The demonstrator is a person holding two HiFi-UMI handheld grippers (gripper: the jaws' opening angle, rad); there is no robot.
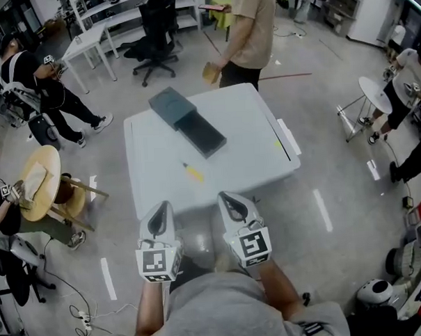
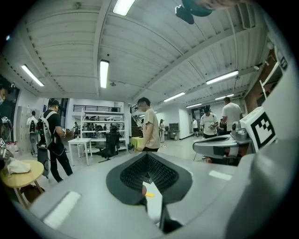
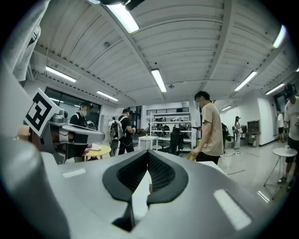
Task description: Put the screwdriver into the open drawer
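Note:
A small yellow-handled screwdriver [image 1: 192,173] lies on the white table [image 1: 252,162], nearer the front than the middle. Behind it a dark cabinet [image 1: 170,103] stands at the back left, its drawer [image 1: 203,136] pulled out toward me and open. My left gripper [image 1: 161,208] and right gripper [image 1: 229,199] hover side by side over the table's near edge, both shut with nothing in them. In the left gripper view the screwdriver [image 2: 148,194] shows as a yellow speck through the gap under the closed left gripper [image 2: 147,156]. The right gripper [image 3: 148,168] is shut as well.
A person in a beige shirt [image 1: 250,30] stands at the table's far side holding something. An office chair [image 1: 156,34] and white desks are behind. A round wooden table [image 1: 40,182] with seated people is at the left, a small round white table [image 1: 374,94] at the right.

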